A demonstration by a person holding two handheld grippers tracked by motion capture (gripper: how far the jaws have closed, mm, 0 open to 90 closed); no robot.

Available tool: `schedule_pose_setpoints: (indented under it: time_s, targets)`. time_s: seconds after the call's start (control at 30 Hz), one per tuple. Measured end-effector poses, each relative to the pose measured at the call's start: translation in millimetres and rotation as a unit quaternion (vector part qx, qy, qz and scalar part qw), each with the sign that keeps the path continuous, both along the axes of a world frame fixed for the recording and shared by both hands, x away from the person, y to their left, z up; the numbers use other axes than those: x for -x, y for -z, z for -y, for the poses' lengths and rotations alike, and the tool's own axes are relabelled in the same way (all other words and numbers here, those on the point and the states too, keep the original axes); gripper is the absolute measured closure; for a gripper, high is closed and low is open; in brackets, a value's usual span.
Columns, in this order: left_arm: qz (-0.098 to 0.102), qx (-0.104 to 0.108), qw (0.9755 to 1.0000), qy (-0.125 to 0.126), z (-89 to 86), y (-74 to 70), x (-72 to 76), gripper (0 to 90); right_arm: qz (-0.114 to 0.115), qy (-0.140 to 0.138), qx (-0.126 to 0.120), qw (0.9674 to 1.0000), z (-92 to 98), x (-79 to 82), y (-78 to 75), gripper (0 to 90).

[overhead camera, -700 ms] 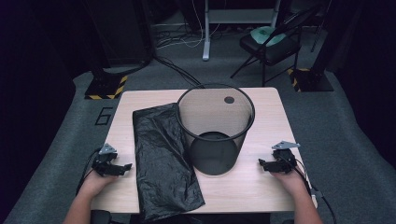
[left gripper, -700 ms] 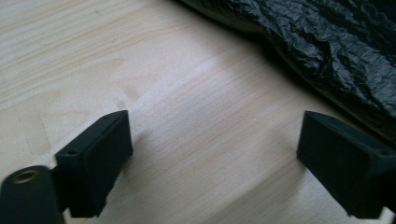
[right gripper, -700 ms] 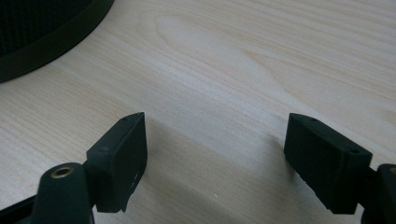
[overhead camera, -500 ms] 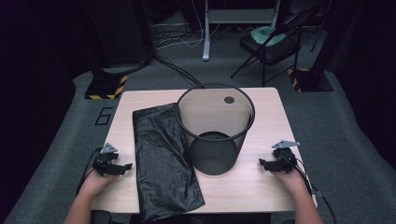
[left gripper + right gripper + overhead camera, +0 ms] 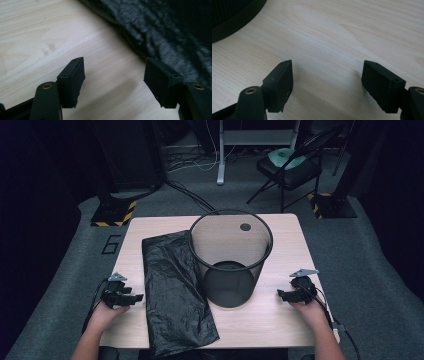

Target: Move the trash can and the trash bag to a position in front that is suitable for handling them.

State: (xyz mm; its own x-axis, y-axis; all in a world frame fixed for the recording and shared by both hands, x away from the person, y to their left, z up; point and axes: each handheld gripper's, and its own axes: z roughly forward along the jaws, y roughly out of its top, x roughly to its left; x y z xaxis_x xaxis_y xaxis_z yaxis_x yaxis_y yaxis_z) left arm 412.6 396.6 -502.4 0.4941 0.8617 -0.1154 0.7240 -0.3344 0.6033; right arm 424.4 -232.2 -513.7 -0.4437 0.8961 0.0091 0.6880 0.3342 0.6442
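Note:
A black mesh wastebasket (image 5: 231, 257) stands upright in the middle of the light wooden table (image 5: 285, 320). To its left lies a flat black plastic bag (image 5: 175, 292), reaching to the table's front edge. My left gripper (image 5: 136, 297) rests near the table's left edge, open and empty, pointing at the bag (image 5: 172, 32), which starts just beyond its jaws (image 5: 113, 80). On the right side my right gripper (image 5: 280, 294) sits open and empty over bare wood (image 5: 327, 82), with the wastebasket's base (image 5: 234, 15) ahead at its left.
A dark round mark (image 5: 245, 226) shows on the tabletop behind the basket. Beyond the table are a folding chair (image 5: 290, 167) with a pale green thing on it, a desk leg with cables (image 5: 220, 155), and yellow-black striped bases (image 5: 112, 215) on grey carpet.

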Motion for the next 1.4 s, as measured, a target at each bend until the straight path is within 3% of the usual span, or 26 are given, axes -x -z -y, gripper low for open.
schedule_pose_setpoints:
  time_s: [0.13, 0.27, 0.47, 0.57, 0.67, 0.77, 0.97, 1.07, 1.23, 1.4]
  targets:
    - [0.011, 0.016, 0.9997, 0.012, 12.9, -8.9, 1.4, 32.3, 0.003, -0.002, -0.002, 1.0000, -0.1, -0.2, 0.5, 24.1]
    - [0.010, 0.029, 0.9990, 0.034, 31.5, -12.2, 0.2, 32.2, 0.003, -0.002, -0.005, 1.0000, -0.1, 0.5, 0.9, 24.1]
    - [-0.005, -0.009, 0.9991, 0.041, 49.3, -5.5, -4.6, 32.0, 0.006, 0.000, -0.004, 1.0000, -0.4, 0.9, 1.1, 24.1]
    - [-0.016, -0.008, 0.9992, 0.037, 50.6, -0.1, -5.0, 30.7, 0.007, -0.001, -0.003, 1.0000, -0.3, 1.7, 1.2, 24.1]
    - [-0.008, -0.025, 0.9984, 0.050, 56.3, 3.1, -3.8, 33.2, 0.007, -0.002, -0.004, 1.0000, 0.0, 2.4, 1.3, 24.1]
    - [0.010, -0.055, 0.9965, 0.063, 61.6, 2.7, -1.3, 42.7, 0.007, -0.002, -0.005, 1.0000, -0.1, 2.6, 1.5, 24.1]
    - [0.010, -0.051, 0.9966, 0.064, 57.6, 1.1, -1.9, 71.5, 0.008, -0.002, -0.006, 0.9999, 0.2, 2.9, 1.7, 24.0]
    - [0.005, -0.049, 0.9964, 0.068, 54.9, 0.5, -3.0, 81.3, 0.009, -0.002, -0.006, 0.9999, 0.3, 3.0, 1.9, 24.0]
    - [0.007, -0.054, 0.9969, 0.057, 46.9, 0.5, -6.2, 85.4, 0.011, -0.003, -0.007, 0.9999, 0.6, 3.0, 2.1, 24.0]
    - [0.004, -0.044, 0.9987, 0.025, 28.5, 1.2, -11.9, 85.5, 0.011, -0.004, -0.007, 0.9999, 0.7, 3.1, 2.1, 24.0]
